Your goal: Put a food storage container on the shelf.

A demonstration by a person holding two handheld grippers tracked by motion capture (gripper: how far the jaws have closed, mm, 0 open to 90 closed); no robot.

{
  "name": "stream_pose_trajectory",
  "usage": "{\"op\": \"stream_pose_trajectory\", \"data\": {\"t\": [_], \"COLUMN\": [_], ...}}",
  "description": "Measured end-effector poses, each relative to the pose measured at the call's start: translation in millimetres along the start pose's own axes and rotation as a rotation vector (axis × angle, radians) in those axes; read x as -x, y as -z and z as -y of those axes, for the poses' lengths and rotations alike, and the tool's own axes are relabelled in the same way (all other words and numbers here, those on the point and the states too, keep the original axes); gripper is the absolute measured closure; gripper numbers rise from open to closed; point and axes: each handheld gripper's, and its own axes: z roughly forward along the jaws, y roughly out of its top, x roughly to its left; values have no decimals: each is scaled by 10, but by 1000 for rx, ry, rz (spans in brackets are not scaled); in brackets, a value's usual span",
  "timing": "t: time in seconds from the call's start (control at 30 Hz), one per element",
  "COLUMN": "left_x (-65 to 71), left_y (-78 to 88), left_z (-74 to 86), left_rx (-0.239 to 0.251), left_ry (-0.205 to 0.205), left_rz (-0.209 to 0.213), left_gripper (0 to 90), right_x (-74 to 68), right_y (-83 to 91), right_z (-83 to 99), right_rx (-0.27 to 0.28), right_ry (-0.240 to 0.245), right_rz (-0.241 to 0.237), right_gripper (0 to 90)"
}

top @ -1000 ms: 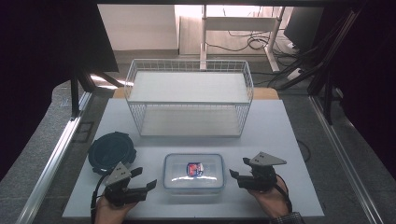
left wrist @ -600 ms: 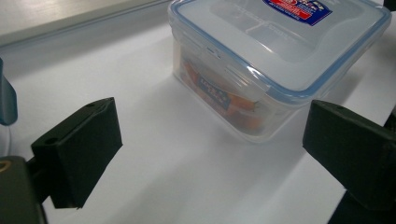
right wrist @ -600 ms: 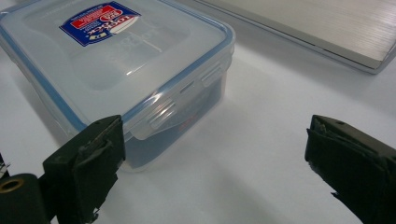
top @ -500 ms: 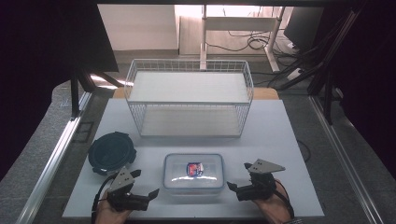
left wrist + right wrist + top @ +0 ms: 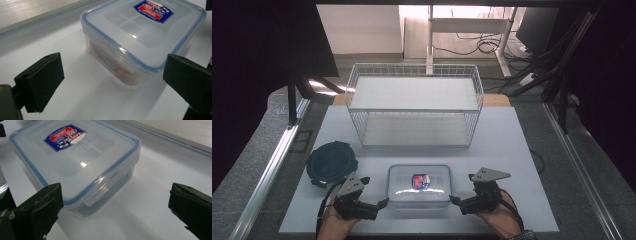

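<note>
A clear plastic container (image 5: 419, 185) with a blue-rimmed lid and a red and blue label lies flat near the front of the white table. My left gripper (image 5: 374, 191) sits just off its left end, and my right gripper (image 5: 462, 188) just off its right end. Both point inward at it. In the left gripper view the jaws (image 5: 113, 75) stand wide, with a corner of the container (image 5: 140, 42) ahead of them, untouched. In the right gripper view the jaws (image 5: 115, 205) also stand wide, with the container (image 5: 75, 160) close to the left jaw. Both pairs of jaws have just been opening and hold nothing.
A white wire basket (image 5: 414, 105) stands behind the container, across the middle of the table. A dark round lid (image 5: 331, 162) lies at the front left, close to my left gripper. A metal rail (image 5: 272, 165) runs along the table's left side.
Both grippers' jaws have spread wider. The hands have stayed close to where they were, and the container has not moved.
</note>
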Motion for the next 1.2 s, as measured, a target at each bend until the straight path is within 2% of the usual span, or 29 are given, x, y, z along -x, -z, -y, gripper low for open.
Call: {"op": "stream_pose_trajectory", "data": {"t": [0.03, 0.07, 0.13, 0.23, 0.27, 0.37, 0.5, 0.53, 0.6, 0.63, 0.67, 0.7, 0.73, 0.77, 0.8, 0.83, 0.9, 0.97, 1.07, 1.13, 1.17, 1.2], "left_x": [0, -24, -33, -36, -49, -67, -121, -147, -168, -168, -174, -172, -168, -168, -185, -193, -191, -177, -161, -150, -155, -163], "left_y": [0, -34, -60, -125, -176, -225, -348, -401, -458, -458, -491, -537, -559, -559, -561, -563, -559, -543, -495, -426, -398, -365], "left_z": [0, -40, -63, -109, -144, -178, -226, -236, -246, -246, -250, -249, -244, -244, -222, -208, -186, -180, -187, -187, -175, -157], "left_rx": [0, 3, -4, -25, -34, -42, -64, -67, -73, -73, -83, -100, -110, -110, -118, -129, -148, -172, -184, -185, -182, -168], "left_ry": [0, 18, 26, 19, 27, 35, 82, 113, 143, 143, 160, 184, 200, 200, 213, 227, 249, 264, 261, 252, 262, 275], "left_rz": [0, 25, 39, 48, 63, 78, 125, 159, 193, 193, 222, 260, 272, 272, 288, 305, 324, 332, 330, 326, 330, 331], "left_gripper": [28, 26, 30, 33, 34, 36, 32, 22, 17, 16, 16, 11, 0, 0, 0, 0, 0, 0, 28, 88, 131, 212], "right_x": [-2, -1, -8, -14, -5, -1, 27, 59, 83, 83, 95, 116, 121, 121, 127, 125, 126, 124, 127, 141, 145, 146], "right_y": [-5, -13, -38, -58, -94, -127, -206, -268, -324, -324, -358, -427, -445, -445, -487, -504, -514, -482, -424, -379, -361, -307], "right_z": [-17, -33, -69, -92, -118, -138, -163, -178, -189, -189, -191, -191, -191, -191, -190, -189, -186, -193, -203, -194, -185, -171], "right_rx": [0, -4, -16, -26, -42, -60, -82, -88, -99, -99, -109, -125, -131, -131, -159, -175, -186, -197, -202, -192, -195, -179], "right_ry": [-10, -16, -18, -22, -31, -47, -68, -94, -122, -122, -135, -177, -188, -188, -220, -236, -260, -268, -272, -288, -294, -317], "right_rz": [0, -4, -8, -11, -31, -48, -76, -106, -142, -142, -164, -216, -230, -230, -275, -290, -297, -295, -287, -288, -292, -291], "right_gripper": [0, 0, 3, 17, 36, 44, 35, 22, 3, 3, 0, 0, 0, 0, 8, 0, 7, 53, 113, 158, 174, 248]}}
